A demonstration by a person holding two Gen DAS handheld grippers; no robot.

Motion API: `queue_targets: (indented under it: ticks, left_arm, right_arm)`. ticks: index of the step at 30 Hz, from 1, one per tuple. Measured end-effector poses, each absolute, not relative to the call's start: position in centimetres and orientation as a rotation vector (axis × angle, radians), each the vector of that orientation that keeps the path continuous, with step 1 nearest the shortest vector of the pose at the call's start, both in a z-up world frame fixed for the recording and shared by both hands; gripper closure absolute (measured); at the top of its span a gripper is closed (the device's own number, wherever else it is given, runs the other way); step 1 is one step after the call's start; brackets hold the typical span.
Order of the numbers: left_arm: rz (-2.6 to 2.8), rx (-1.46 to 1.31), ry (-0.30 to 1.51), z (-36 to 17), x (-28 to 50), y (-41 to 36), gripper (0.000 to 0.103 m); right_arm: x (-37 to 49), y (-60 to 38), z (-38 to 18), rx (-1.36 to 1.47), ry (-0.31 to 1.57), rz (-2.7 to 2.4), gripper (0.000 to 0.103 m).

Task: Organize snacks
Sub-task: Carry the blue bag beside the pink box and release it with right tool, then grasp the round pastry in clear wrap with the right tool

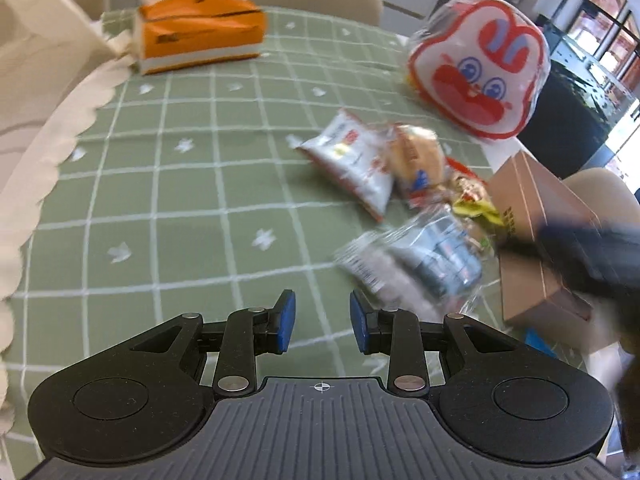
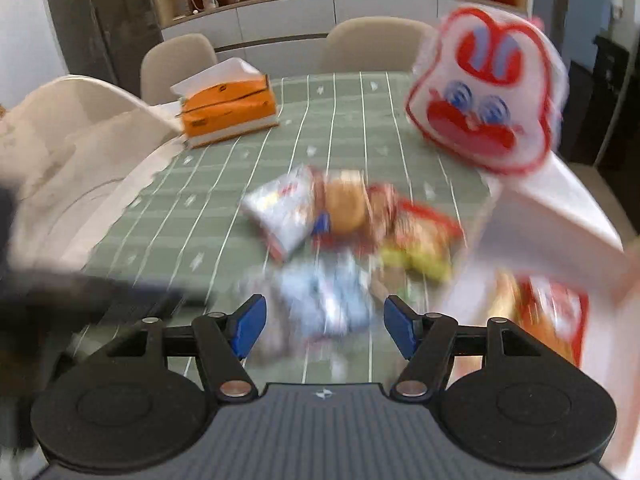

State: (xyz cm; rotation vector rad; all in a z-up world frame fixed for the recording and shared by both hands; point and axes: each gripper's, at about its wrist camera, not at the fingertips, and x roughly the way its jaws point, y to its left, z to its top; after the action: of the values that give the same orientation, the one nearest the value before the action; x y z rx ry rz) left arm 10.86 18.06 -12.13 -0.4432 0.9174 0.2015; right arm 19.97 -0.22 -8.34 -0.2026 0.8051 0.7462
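Note:
Several snack packets lie in a loose pile on the green checked tablecloth: a silver-white packet, a bun in clear wrap, a red and yellow packet and a blue-silver packet. My left gripper hovers open over bare cloth just left of the blue-silver packet, with nothing between its fingers. My right gripper is open above the blurred blue-silver packet, and its pads stand clear of it. The silver-white packet and bun lie beyond.
A cardboard box stands at the right, its flap open, with a red packet inside. A rabbit-face bag sits behind it. An orange tissue box lies at the far left, with chairs beyond the table.

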Motion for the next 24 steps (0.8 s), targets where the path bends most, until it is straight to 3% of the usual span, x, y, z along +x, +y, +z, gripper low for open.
queue_targets:
  ticks: [8, 11, 18, 24]
  left_arm:
    - [0.184, -0.461, 0.947, -12.7, 9.4, 19.2, 0.069]
    - [0.184, -0.476, 0.936, -12.6, 8.5, 19.5, 0.069]
    - [0.202, -0.537, 0.913, -12.4, 5.9, 19.7, 0.069]
    - [0.177, -0.571, 0.902, -12.5, 4.1, 19.1, 0.069]
  right_arm:
    - [26.6, 7.5, -12.5, -0.295, 0.849, 0.662, 0.037]
    - [26.5, 7.6, -12.7, -0.296, 0.856, 0.678, 0.046]
    - [22.2, 4.8, -10.1, -0.211, 0.89, 0.772, 0.048]
    - [16.9, 2.3, -10.5, -0.164, 1.068, 0.806, 0.048]
